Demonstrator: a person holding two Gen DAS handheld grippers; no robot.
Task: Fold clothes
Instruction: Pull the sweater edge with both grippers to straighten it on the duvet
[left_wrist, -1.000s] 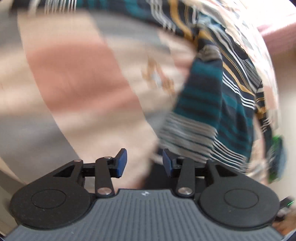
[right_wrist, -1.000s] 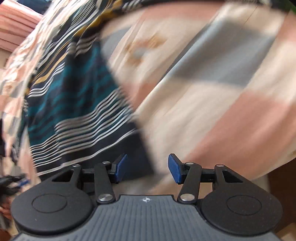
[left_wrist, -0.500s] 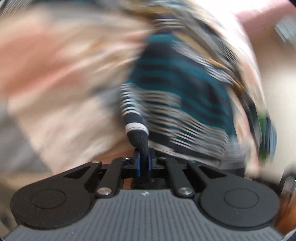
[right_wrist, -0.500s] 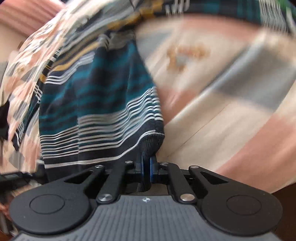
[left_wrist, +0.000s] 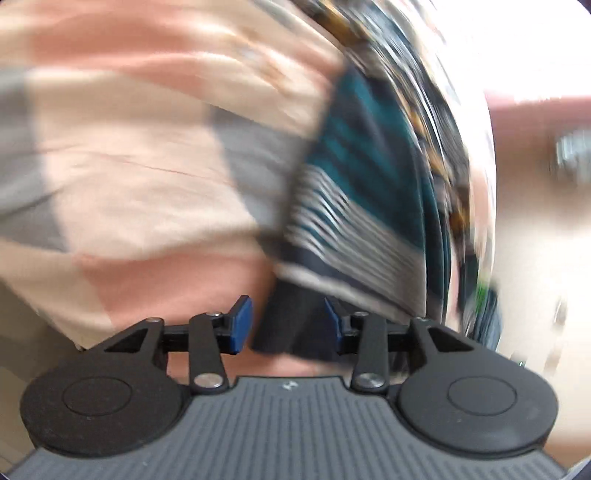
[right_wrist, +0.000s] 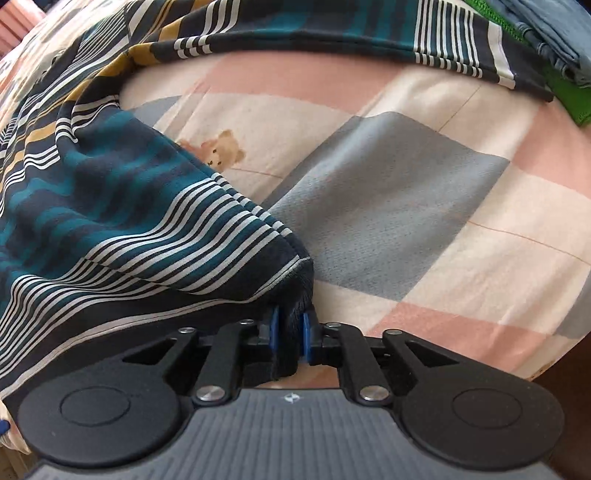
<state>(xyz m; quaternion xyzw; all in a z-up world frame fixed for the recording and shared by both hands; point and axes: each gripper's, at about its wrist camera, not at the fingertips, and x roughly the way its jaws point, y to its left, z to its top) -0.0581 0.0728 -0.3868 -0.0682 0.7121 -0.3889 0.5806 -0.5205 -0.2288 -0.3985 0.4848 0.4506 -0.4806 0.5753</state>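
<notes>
A navy, teal, white and mustard striped garment (right_wrist: 110, 206) lies spread over a pink, cream and grey patchwork bed sheet (right_wrist: 406, 192). My right gripper (right_wrist: 290, 332) points down at the bed. Its jaws are opening, but the blue pads still press on the garment's dark hem corner. The left wrist view is blurred. There the striped garment (left_wrist: 362, 192) runs up the right side over the sheet (left_wrist: 129, 166). My left gripper (left_wrist: 286, 325) is opening; a dark cuff sits between its pads, with a gap beside the left pad.
Folded blue jeans (right_wrist: 546, 33) and a green cloth (right_wrist: 565, 96) lie at the far right end of the bed. The bed's edge (right_wrist: 546, 365) drops off at the lower right to a dark floor. A teddy bear print (right_wrist: 218, 147) marks the sheet.
A second ago both grippers stood open with nothing in them. Half a second ago each had shut on a dark edge of the garment. Now the left jaws have spread apart and the right has widened slightly.
</notes>
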